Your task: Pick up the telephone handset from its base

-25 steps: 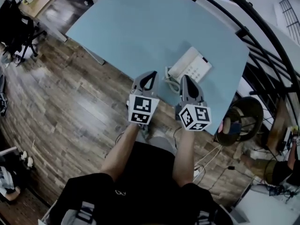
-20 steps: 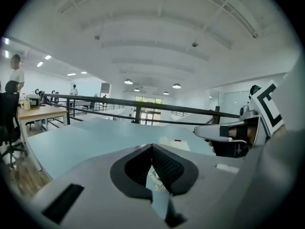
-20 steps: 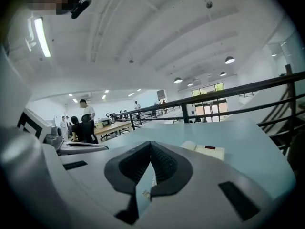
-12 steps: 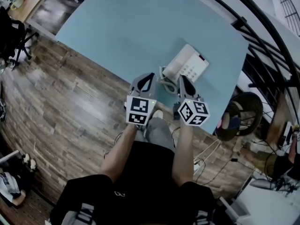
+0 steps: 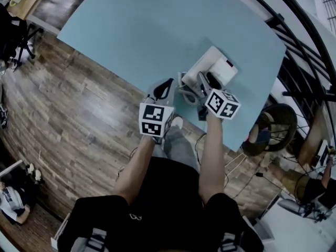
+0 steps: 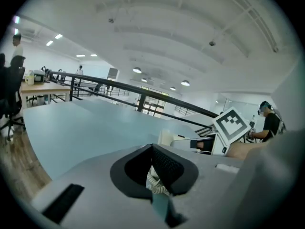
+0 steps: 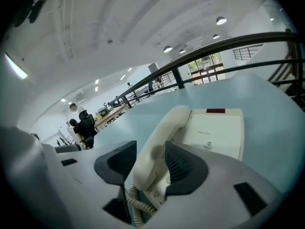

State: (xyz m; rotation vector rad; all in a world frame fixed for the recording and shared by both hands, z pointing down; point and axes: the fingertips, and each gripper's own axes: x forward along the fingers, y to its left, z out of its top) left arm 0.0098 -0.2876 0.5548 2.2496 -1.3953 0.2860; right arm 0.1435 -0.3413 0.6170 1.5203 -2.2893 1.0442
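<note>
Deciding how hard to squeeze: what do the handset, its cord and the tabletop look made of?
Handset: likely hard moulded plastic, cream, smooth with a dull sheen. Cord: tight coils, probably flexible plastic sheathing, the same cream. Tabletop: pale blue, flat and matt; laminate or paint, cannot tell which.

Light blue table (image 5: 142, 30), wood floor (image 5: 73, 125), black railing (image 5: 275, 21)

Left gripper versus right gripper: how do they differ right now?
The right gripper has jaws apart, just opened, straddling the handset; the left gripper has jaws together, holding nothing. The right reaches over the telephone base; the left sits at the table edge. Both carry marker cubes.
</note>
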